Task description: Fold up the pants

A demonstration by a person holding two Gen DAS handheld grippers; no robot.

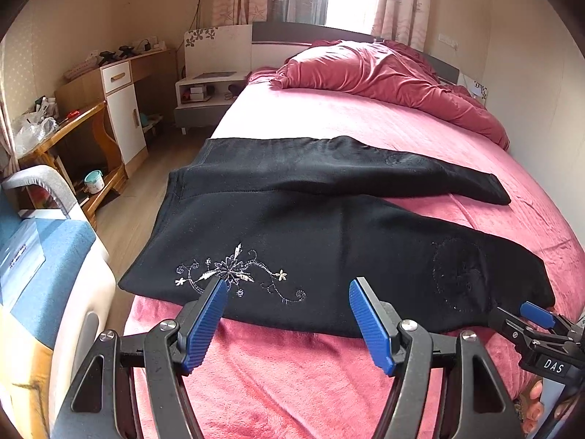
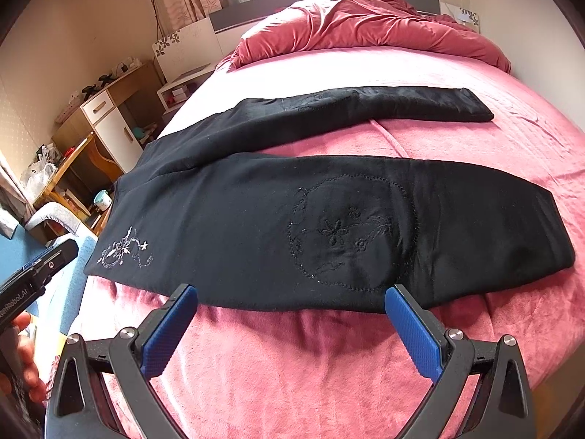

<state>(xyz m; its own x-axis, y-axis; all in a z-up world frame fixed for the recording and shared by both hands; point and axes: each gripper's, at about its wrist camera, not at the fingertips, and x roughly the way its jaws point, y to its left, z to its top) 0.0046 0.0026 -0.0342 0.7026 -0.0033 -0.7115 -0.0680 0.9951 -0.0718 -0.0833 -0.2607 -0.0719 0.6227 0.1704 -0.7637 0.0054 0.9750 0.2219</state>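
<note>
Black pants (image 1: 310,226) lie flat across the pink bed, waist to the left, both legs spread apart to the right; they also show in the right wrist view (image 2: 256,219). White floral embroidery (image 1: 234,274) marks the near hip. My left gripper (image 1: 287,289) is open and empty, just above the near edge of the pants by the embroidery. My right gripper (image 2: 290,294) is open and empty at the near edge of the near leg, below its black stitched circle (image 2: 351,234). The right gripper also shows in the left wrist view (image 1: 526,314).
The bed (image 1: 292,366) has a pink blanket and a crumpled red duvet (image 1: 384,73) at the head. A blue and white chair (image 1: 44,263) stands left of the bed. A wooden desk (image 1: 76,124), white cabinet (image 1: 124,124) and nightstand (image 1: 204,91) line the left wall.
</note>
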